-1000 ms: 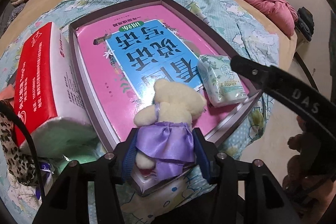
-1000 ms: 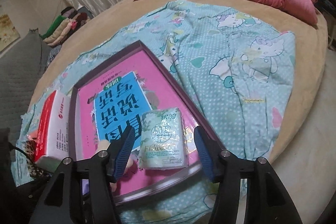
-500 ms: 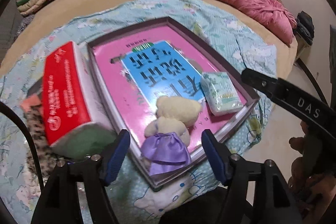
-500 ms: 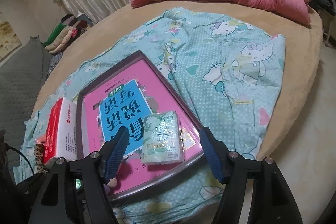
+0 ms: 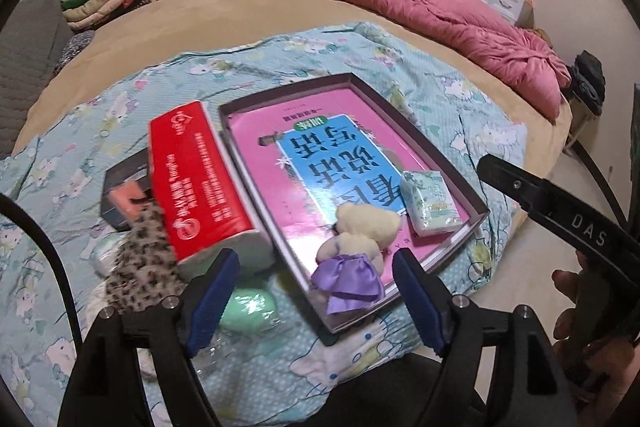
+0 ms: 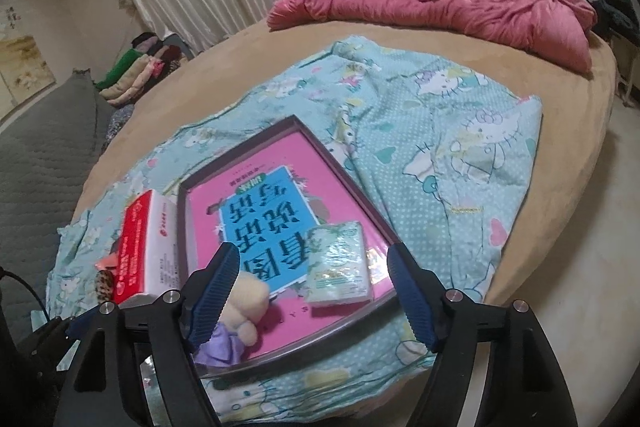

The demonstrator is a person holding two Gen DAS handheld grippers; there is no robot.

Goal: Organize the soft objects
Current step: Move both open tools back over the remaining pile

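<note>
Left wrist view: left gripper (image 5: 316, 301) empty, jaws opening wide above the plush bear (image 5: 356, 247), which lies in the shallow box (image 5: 478, 205) at its 6 o'clock edge, tissue pack (image 5: 428, 203) at the bear's 2 o'clock, red tissue box (image 5: 192, 183) at 9 o'clock beside the box. Right wrist view: right gripper (image 6: 310, 291) likewise empty and opening, hovering over the tissue pack (image 6: 340, 267) resting in the box (image 6: 340, 179) on the bed (image 6: 568, 131), bear (image 6: 244, 301) at the pack's 8 o'clock.

Plush bear (image 5: 362, 241) and tissue pack (image 5: 430, 205) in tray (image 5: 478, 211), beneath opening, empty left gripper (image 5: 316, 301)
</note>
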